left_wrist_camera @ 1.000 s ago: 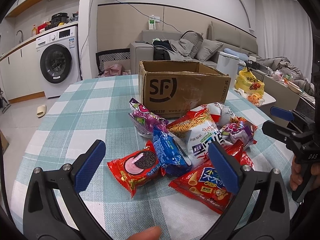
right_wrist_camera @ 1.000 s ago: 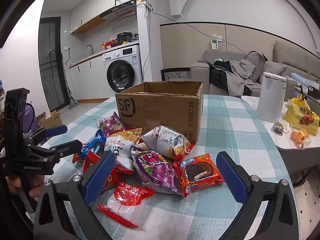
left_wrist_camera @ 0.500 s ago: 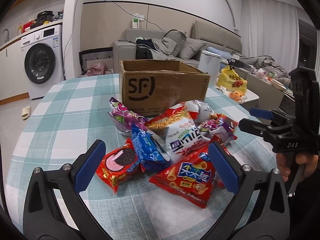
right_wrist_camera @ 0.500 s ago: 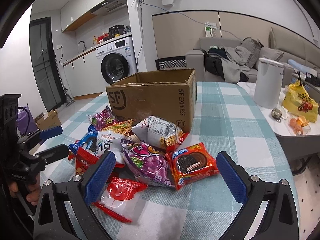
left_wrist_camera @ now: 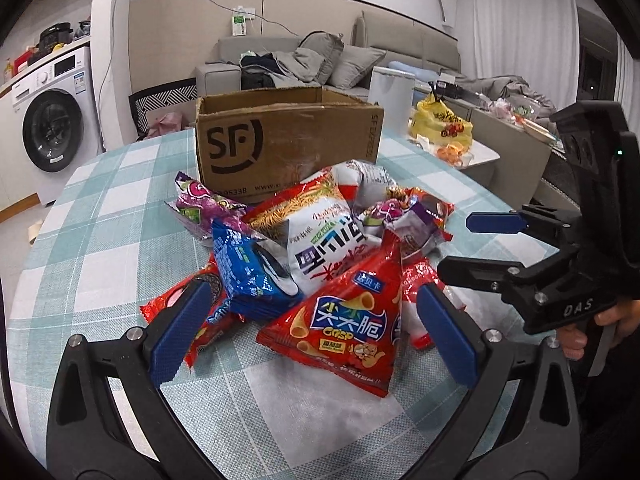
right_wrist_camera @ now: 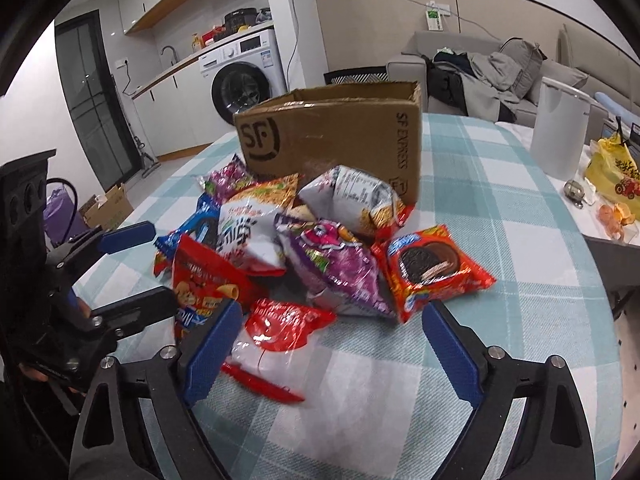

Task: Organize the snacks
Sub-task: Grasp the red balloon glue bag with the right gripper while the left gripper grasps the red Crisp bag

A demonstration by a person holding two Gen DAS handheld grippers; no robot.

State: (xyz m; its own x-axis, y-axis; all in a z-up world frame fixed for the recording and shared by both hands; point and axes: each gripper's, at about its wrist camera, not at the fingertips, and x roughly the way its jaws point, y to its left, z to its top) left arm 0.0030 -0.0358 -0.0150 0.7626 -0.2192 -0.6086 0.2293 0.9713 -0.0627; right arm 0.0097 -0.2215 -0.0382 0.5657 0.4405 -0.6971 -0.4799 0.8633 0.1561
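Observation:
A pile of snack packs lies on the checked tablecloth in front of an open SF cardboard box [left_wrist_camera: 288, 148], also in the right wrist view [right_wrist_camera: 332, 140]. My left gripper [left_wrist_camera: 316, 332] is open and empty, its jaws on either side of a red crisp bag [left_wrist_camera: 344, 328]; a blue cookie pack [left_wrist_camera: 248, 272] lies beside it. My right gripper [right_wrist_camera: 332, 348] is open and empty, low over a red-and-clear pack [right_wrist_camera: 276, 332], near a purple bag [right_wrist_camera: 336, 268] and a red cookie pack [right_wrist_camera: 432, 268]. Each gripper shows in the other's view: right [left_wrist_camera: 472, 244], left [right_wrist_camera: 140, 264].
A side table [right_wrist_camera: 600, 236] with a white canister [right_wrist_camera: 560, 136], a yellow bag [right_wrist_camera: 616, 172] and orange fruit stands to the right. A sofa with clothes stands behind the box. A washing machine [left_wrist_camera: 52, 128] is at the far left.
Both grippers have moved closer to the snack pile and lower. The left gripper's jaws now straddle the red crisp bag. Both stay open.

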